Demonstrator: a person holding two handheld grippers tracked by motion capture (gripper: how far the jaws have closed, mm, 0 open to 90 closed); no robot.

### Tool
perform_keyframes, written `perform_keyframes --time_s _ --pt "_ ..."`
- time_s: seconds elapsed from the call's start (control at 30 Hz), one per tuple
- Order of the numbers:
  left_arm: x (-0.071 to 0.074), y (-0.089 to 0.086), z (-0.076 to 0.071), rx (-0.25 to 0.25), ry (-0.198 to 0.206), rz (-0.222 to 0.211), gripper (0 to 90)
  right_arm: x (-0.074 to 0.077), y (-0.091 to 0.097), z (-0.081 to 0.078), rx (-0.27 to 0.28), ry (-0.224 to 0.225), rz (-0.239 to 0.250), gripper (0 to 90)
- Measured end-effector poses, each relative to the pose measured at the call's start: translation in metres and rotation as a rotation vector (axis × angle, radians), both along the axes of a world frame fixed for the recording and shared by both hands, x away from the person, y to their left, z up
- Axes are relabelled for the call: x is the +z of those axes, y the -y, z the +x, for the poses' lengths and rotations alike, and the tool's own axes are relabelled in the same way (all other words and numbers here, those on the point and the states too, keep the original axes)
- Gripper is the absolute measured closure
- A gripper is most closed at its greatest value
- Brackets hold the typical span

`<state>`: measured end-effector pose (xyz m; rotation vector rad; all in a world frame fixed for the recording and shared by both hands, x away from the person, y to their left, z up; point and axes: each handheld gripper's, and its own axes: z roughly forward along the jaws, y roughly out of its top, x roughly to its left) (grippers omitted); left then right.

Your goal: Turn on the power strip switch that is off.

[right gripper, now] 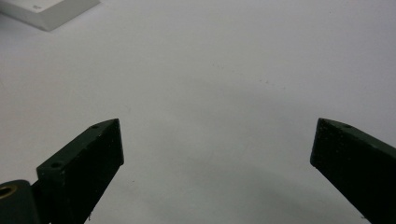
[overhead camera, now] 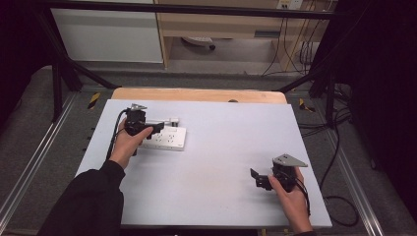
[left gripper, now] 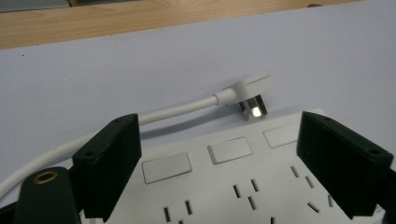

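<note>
Jaws of the left gripper (left gripper: 219, 163) stood apart over the strip (left gripper: 243, 186), plug (left gripper: 250, 91) just beyond; right gripper (right gripper: 217, 172), likewise apart, idled; centring first seemed best.

The high view looked forward and down over the whole table (overhead camera: 211, 162). The left gripper view sat close above the white power strip (left gripper: 243, 186), also visible from above. The right gripper view faced bare tabletop, catching the strip's corner.

The power strip (left gripper: 243, 186) runs off the left gripper view's bottom edge, its cable (left gripper: 93, 135) leaving at left.
</note>
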<state>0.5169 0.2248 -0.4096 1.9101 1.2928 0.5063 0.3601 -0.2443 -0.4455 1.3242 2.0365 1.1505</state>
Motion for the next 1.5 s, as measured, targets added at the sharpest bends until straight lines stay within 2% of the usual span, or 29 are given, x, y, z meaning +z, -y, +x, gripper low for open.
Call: perform_keyframes --time_s 0.07,0.3,0.4,0.73,1.03,1.37,1.5 --pt "-0.002 0.000 0.001 0.007 -0.002 0.018 16.6 -0.001 0.000 0.000 0.001 -0.002 -0.003 3.0" --pt "-0.003 0.001 0.001 0.004 0.002 0.014 28.4 -0.001 -0.001 0.000 0.005 -0.005 -0.007 2.9" --pt "-0.003 0.003 0.001 -0.001 0.007 0.002 30.3 -0.001 -0.001 0.000 0.004 -0.005 -0.006 3.0" --pt "-0.005 0.010 0.000 -0.019 0.005 0.001 31.8 -0.001 -0.001 0.000 0.005 -0.005 -0.005 2.9" --pt "-0.006 0.016 0.000 -0.037 0.008 0.018 46.4 0.000 -0.001 0.000 0.007 -0.005 -0.002 2.9" --pt "-0.008 0.018 0.001 -0.057 0.008 0.004 61.1 -0.001 -0.001 0.000 0.010 -0.003 -0.005 2.9" --pt "-0.008 0.017 0.000 -0.067 0.009 0.004 64.4 0.000 -0.001 0.000 0.011 -0.004 -0.005 2.9"
